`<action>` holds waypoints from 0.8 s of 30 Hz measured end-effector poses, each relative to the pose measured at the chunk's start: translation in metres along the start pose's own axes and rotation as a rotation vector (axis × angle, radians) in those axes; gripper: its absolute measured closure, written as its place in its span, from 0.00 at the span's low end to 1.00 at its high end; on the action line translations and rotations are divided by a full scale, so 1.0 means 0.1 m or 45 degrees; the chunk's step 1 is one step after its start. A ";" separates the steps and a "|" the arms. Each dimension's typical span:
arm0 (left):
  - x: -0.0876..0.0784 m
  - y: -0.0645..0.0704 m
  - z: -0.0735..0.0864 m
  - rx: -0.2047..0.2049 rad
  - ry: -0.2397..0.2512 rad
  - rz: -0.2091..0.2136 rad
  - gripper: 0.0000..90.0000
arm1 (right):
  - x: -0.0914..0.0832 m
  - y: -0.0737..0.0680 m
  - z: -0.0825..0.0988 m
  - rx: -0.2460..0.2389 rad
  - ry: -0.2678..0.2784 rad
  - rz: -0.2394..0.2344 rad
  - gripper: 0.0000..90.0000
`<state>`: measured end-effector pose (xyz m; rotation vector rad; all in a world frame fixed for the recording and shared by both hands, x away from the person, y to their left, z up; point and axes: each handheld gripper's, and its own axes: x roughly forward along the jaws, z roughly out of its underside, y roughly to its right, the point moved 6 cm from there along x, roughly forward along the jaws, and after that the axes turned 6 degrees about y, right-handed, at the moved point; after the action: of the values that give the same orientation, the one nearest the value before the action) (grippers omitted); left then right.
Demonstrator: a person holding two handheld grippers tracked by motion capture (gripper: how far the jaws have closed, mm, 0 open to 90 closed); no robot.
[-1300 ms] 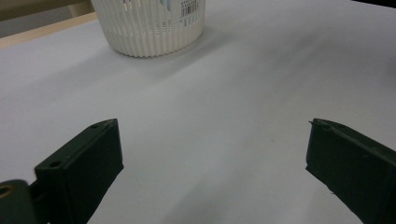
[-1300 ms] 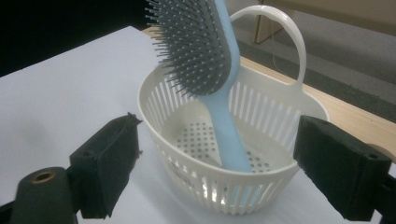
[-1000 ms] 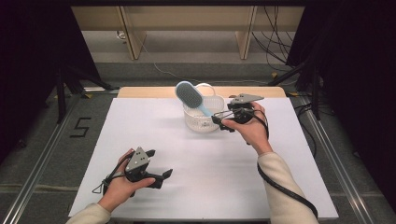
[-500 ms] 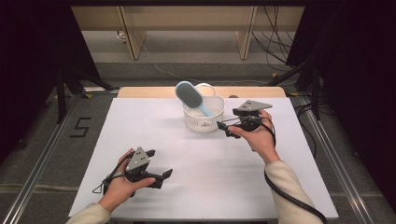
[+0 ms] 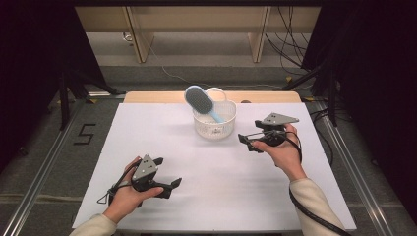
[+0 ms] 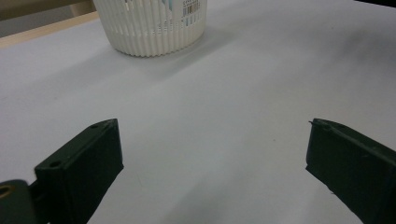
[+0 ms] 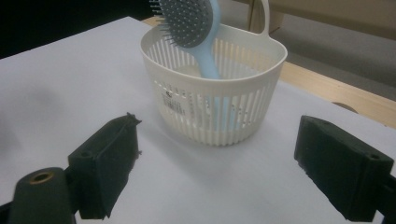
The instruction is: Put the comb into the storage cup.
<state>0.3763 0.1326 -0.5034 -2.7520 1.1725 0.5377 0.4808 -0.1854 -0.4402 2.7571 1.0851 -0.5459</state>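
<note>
A light blue hairbrush stands handle-down in a small white slatted basket. Its oval head leans out over the basket's rim toward the left in the high view. In the right gripper view the grey bristles of the brush face the camera, and the blue handle runs down inside the basket to its floor. The basket has a loop handle at its far rim and a small barcode label on its wall. It sits on a white table near the far edge, about midway across.

The right gripper is held just to the right of the basket, near it but not touching, pointing leftward at the basket. Its jaws are spread wide with nothing between them.

The left gripper is well apart from the basket, near the front left of the table, held low over the surface in the person's left hand. Its jaws are also spread wide and hold nothing. In the left gripper view the lower wall of the basket shows far ahead.

A wooden strip borders the table's far edge.
</note>
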 end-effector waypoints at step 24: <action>-0.01 -0.01 0.00 0.000 0.002 -0.006 0.03 | -0.34 0.01 0.26 0.032 0.000 0.012 0.16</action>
<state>0.3766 0.1337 -0.5031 -2.7552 1.1663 0.5352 0.4510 -0.2142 -0.4513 2.7823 1.0715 -0.5621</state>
